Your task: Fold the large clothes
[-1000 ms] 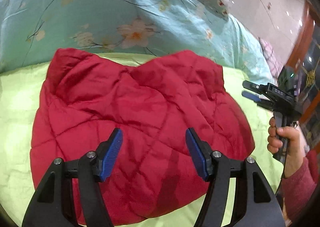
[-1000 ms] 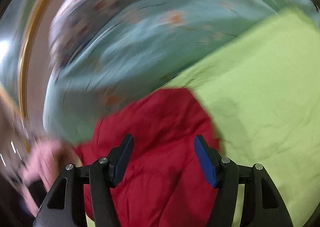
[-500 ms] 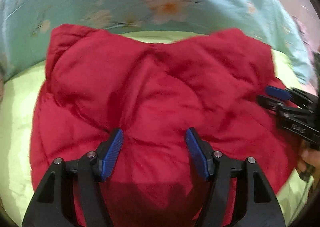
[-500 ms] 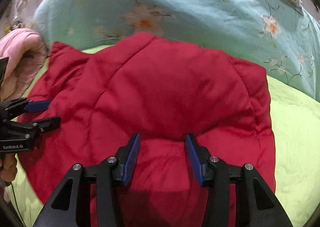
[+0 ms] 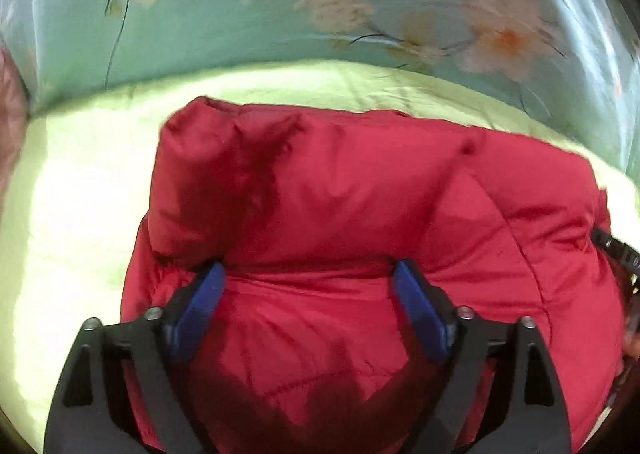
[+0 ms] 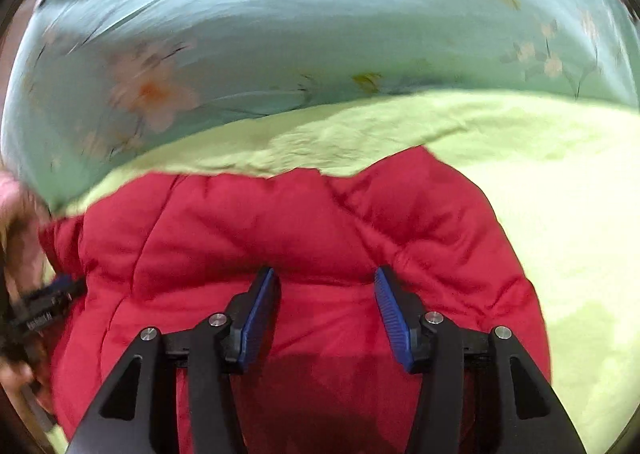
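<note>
A puffy red quilted jacket (image 5: 360,205) lies folded on the lime-green sheet (image 5: 80,193). My left gripper (image 5: 308,280) points down onto it with its tips in the crease under a thick fold. Its jaws are opening wide, and red fabric bulges between the blue pads (image 5: 200,302) without being pinched. In the right wrist view the same jacket (image 6: 280,221) fills the lower half. My right gripper (image 6: 324,284) rests at the same crease, jaws opening, with loose fabric between its pads (image 6: 390,306). Each gripper shows at the edge of the other's view: the right gripper (image 5: 614,250), the left gripper (image 6: 48,306).
A teal quilt with a flower print (image 5: 320,5) is heaped behind the jacket, and the teal quilt (image 6: 280,33) also spans the top of the right wrist view. Bare green sheet (image 6: 560,193) stretches to the right of the jacket. A pink sleeve (image 6: 12,189) sits at the left edge.
Both grippers have come down and forward onto the jacket, which now fills more of each view. The left jaws have spread wider; the right jaws narrowed, then widened slightly.
</note>
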Available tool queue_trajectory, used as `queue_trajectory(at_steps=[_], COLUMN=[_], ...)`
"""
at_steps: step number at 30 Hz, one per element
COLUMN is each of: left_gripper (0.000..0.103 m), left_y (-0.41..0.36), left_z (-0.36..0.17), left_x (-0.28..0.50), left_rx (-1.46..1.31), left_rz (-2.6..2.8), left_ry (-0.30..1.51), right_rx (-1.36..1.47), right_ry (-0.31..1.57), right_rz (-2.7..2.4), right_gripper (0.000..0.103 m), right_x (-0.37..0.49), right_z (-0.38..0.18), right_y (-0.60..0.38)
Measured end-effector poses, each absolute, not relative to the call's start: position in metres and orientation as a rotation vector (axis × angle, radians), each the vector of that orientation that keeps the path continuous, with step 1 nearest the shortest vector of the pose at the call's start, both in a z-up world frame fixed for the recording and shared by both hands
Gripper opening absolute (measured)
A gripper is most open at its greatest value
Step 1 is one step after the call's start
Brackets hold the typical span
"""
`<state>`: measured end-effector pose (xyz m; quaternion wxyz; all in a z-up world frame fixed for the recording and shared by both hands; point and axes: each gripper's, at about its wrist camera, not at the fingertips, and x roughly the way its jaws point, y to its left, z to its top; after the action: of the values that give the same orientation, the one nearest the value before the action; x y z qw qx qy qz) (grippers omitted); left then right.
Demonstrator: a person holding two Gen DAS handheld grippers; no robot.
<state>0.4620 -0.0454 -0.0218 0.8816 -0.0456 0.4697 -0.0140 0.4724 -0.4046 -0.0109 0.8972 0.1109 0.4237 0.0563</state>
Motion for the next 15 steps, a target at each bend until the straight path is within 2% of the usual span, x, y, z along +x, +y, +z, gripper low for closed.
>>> queue_trajectory(at_steps=[2, 9, 15], left_gripper=[0.095, 0.097, 0.096], left_y=[-0.037, -0.019, -0.012], left_z=[-0.028, -0.037, -0.015], left_x=[0.464, 0.463, 0.443], left_rx=[-0.13, -0.168, -0.142], left_rz=[-0.029, -0.023, -0.022], left_ry=[0.981, 0.984, 0.977], right_rx=[0.264, 0.32, 0.291], right_ry=[0.878, 0.88, 0.864], right_rz=[0.115, 0.143, 0.128], right_gripper=[0.052, 0.052, 0.055], right_x=[0.479, 0.478, 0.463], right_z=[-0.016, -0.022, 0.001], right_y=[-0.41, -0.419, -0.427])
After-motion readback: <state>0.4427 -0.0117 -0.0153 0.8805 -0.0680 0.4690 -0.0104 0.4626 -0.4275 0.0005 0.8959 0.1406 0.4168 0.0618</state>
